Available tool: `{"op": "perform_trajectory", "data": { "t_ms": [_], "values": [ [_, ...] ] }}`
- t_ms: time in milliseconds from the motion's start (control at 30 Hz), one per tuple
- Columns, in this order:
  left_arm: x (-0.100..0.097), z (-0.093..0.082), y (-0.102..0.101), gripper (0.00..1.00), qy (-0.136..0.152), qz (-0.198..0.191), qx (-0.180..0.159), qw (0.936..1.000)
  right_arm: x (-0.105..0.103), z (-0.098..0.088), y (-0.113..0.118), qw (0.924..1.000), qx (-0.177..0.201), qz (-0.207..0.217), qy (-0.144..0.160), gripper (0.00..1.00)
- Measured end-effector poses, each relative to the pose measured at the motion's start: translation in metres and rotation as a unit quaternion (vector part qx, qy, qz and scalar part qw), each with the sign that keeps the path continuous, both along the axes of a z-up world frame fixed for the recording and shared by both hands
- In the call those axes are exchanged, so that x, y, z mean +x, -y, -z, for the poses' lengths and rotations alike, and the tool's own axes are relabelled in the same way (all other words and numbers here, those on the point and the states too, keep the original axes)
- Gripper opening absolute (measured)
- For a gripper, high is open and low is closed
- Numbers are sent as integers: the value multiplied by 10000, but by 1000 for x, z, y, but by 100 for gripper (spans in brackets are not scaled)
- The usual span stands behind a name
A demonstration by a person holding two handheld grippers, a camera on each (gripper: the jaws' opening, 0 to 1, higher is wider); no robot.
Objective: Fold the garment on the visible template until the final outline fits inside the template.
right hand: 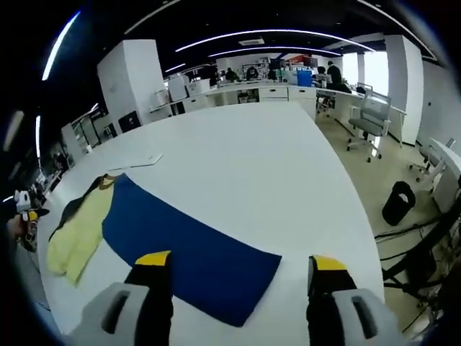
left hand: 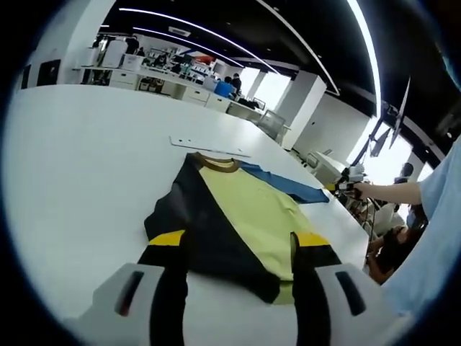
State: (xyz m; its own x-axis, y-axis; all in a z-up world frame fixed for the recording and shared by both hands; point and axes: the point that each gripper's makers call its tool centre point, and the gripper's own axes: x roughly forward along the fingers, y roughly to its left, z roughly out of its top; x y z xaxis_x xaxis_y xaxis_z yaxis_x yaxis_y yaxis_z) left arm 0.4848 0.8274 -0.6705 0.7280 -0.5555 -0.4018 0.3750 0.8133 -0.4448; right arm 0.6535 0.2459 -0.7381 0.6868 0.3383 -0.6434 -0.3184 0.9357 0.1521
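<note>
Yellow-and-black garment (left hand: pixel 230 216), soft knit, tan collar (left hand: pixel 218 163), lies partly folded at centre of left gripper view on white table (left hand: pixel 86 166); limp, light, likely to slide on smooth top. Blue template (right hand: pixel 187 252), flat thin sheet, lower centre of right gripper view, garment at its left end. Best hold: hem corner or sleeve edge. Left gripper (left hand: pixel 238 249) jaws spread, empty. Right gripper (right hand: pixel 241 270) jaws spread, empty, over template edge.

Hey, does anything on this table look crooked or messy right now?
Yes. The yellow and black garment lies crumpled and off to one side of the blue template, overlapping just its edge rather than sitting squarely on it. Most of the template is bare. Both grippers hover open, holding nothing.
</note>
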Motion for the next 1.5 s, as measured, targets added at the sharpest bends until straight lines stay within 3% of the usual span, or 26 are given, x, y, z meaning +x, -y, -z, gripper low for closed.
{"op": "perform_trajectory", "data": {
  "t_ms": [100,300,533,833,1167,1500],
  "values": [
    [-2,2,-1,54,-13,-8,-4,10000,-3,-3,-5,10000,32,-64,52,90],
    [-5,4,0,54,-23,-17,-53,10000,-11,-8,-17,9995,44,-298,59,96],
    [-8,7,-5,53,-52,-42,-45,10000,-23,-18,-37,9979,13,-638,107,95],
    [-12,15,-6,52,-132,-20,-55,9999,-40,-38,-83,9924,266,-1155,327,92],
    [-21,28,9,50,-284,162,-72,9994,-69,-64,-144,9822,367,-1774,494,91],
    [-38,42,29,44,-462,475,-71,9978,-96,-79,-181,9741,516,-2132,543,89]
  ]
}}
